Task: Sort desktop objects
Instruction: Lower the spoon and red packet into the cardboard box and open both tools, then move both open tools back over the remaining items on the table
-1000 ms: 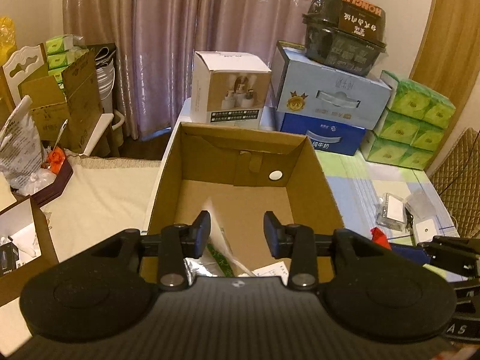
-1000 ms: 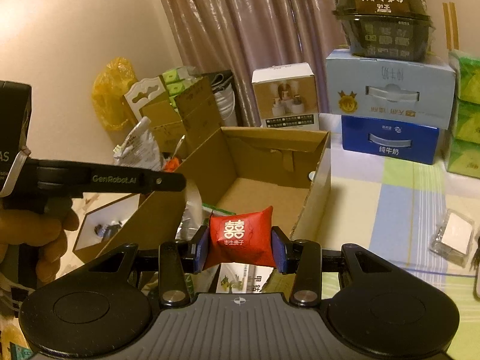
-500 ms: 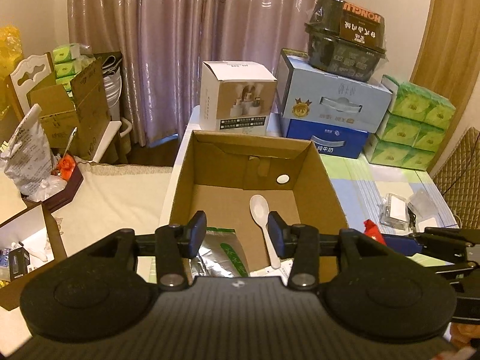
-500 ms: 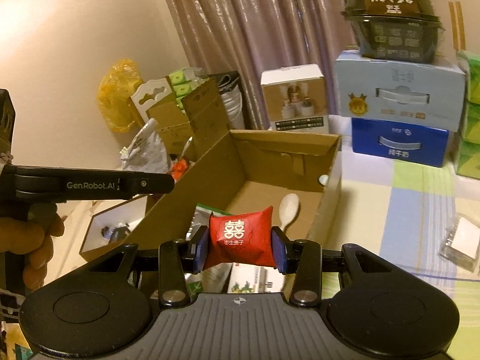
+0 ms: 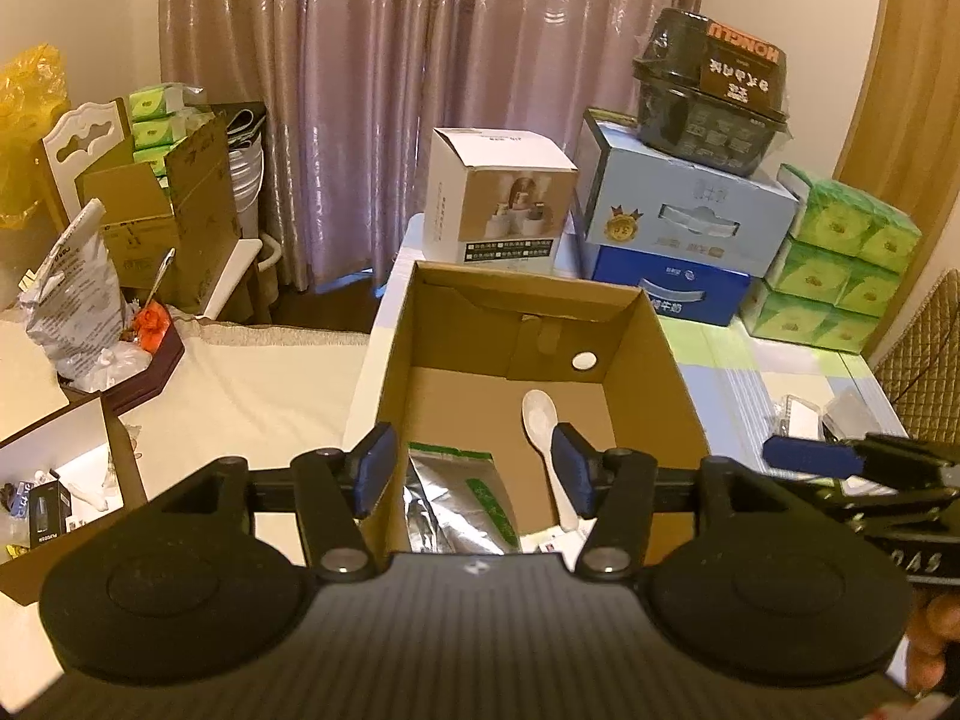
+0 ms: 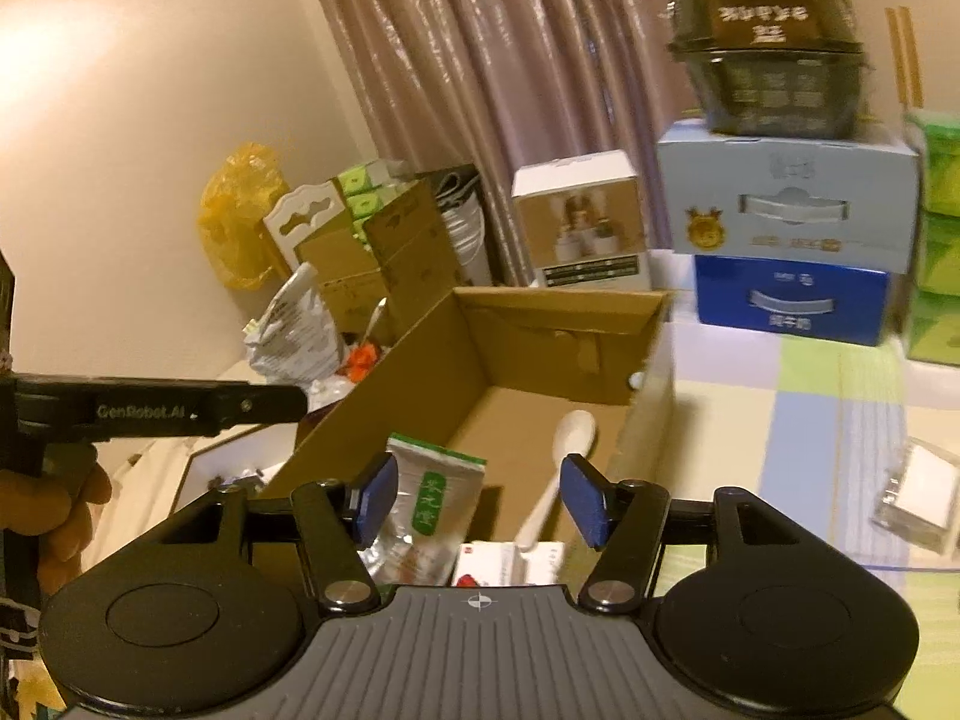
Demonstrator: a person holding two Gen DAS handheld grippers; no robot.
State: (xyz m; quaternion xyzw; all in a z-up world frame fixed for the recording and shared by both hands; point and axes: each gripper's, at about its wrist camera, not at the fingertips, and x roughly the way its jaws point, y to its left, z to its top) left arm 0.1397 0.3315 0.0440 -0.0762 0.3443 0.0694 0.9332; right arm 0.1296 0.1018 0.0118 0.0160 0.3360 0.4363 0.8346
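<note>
An open cardboard box (image 5: 660, 354) (image 6: 648, 420) stands on the table. Inside lie a white spoon (image 5: 543, 426) (image 6: 567, 450), a silver-green pouch (image 5: 462, 498) (image 6: 429, 504) and a white card (image 6: 528, 561). A sliver of the red candy packet (image 6: 465, 581) shows in the box, just above my right gripper's body. My left gripper (image 5: 471, 477) is open and empty over the box's near edge. My right gripper (image 6: 477, 498) is open and empty above the box; it also shows in the left wrist view (image 5: 840, 462).
Stacked boxes stand behind: a white carton (image 5: 498, 204), pale and dark blue boxes (image 5: 684, 240), a dark tub (image 5: 708, 90) and green tissue packs (image 5: 834, 264). A clear packet (image 6: 918, 498) lies on the checked cloth at right. A bed with clutter lies at left (image 5: 240, 384).
My right gripper has opened and let go of the red candy packet, which dropped into the box. Both grippers have risen slightly, showing more of the box floor.
</note>
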